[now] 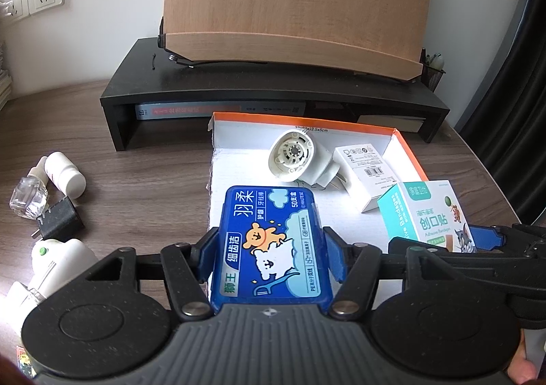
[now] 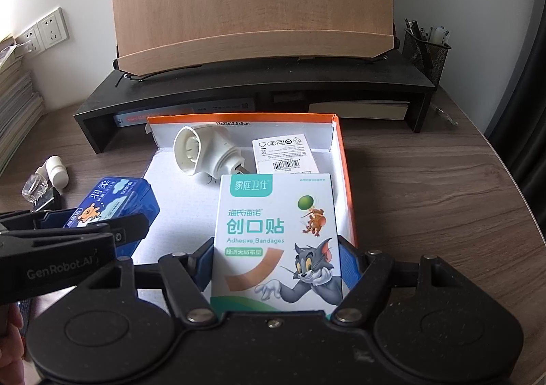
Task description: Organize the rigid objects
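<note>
My left gripper [image 1: 271, 257] is shut on a blue dental-floss box [image 1: 269, 241], held above the near left part of the orange-edged white tray [image 1: 300, 122]. My right gripper [image 2: 276, 265] is shut on a white and teal adhesive-bandage box [image 2: 276, 234], held above the tray's near right part [image 2: 344, 180]. The bandage box also shows in the left wrist view [image 1: 426, 217], and the floss box in the right wrist view [image 2: 116, 204]. In the tray lie a white plug-in device [image 1: 300, 158] [image 2: 204, 153] and a small white carton [image 1: 372, 173] [image 2: 285, 154].
On the wooden desk left of the tray lie a white bottle [image 1: 65, 171], a clear glass bottle [image 1: 27, 197], a black adapter [image 1: 59, 223] and a white plug-in device [image 1: 58, 258]. A black monitor riser [image 1: 273, 91] carries a wooden board [image 1: 293, 9]. A mesh pen holder [image 2: 425, 50] stands at back right.
</note>
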### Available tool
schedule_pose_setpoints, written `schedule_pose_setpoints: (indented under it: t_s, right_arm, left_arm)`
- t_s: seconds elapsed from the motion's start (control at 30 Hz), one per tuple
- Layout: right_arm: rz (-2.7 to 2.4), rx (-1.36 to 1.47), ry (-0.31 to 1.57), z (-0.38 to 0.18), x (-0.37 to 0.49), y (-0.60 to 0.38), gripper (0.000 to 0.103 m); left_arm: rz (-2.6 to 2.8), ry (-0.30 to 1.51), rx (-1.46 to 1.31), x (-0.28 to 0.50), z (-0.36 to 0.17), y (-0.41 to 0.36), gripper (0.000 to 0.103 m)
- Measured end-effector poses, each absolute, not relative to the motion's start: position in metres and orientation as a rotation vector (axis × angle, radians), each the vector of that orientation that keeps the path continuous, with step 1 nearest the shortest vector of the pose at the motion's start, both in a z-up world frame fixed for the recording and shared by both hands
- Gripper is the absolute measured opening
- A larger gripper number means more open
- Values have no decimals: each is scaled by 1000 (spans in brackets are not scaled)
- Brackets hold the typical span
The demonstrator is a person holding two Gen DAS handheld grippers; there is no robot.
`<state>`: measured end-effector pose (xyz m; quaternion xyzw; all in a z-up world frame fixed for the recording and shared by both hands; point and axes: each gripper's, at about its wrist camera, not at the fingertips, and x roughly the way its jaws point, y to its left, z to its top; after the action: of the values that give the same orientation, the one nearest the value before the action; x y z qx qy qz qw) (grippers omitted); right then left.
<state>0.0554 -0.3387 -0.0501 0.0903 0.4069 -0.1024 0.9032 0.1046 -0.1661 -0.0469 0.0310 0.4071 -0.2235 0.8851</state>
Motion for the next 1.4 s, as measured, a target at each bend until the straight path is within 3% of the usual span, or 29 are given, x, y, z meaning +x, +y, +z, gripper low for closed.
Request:
schedule_pose_setpoints:
  t_s: [1.4]
  right_arm:
    - [-207, 180, 881, -62, 68, -339, 84]
  left_arm:
    - [-484, 847, 80, 113, -52, -169, 63]
